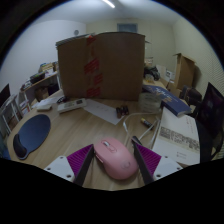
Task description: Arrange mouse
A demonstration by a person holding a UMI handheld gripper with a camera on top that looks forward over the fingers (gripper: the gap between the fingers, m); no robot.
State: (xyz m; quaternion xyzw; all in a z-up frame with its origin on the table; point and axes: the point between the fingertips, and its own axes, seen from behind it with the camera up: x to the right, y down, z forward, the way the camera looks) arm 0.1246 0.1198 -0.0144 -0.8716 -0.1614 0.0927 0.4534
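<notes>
At the bottom centre of the frame, the gripper (118,165) is closing its fingers on a pale pink, rounded plastic computer mouse (118,158), the purple pads (80,158) pressing against both its sides. The mouse is sitting low over the light wooden tabletop (75,128). At lower left, a dark blue round mouse mat (33,132) is lying on the tabletop. Further back, in the upper centre, a large brown cardboard box (102,65) is standing upright.

We cannot see whether the fingers (92,160) touch the mouse (118,158); its near end is cut off.
</notes>
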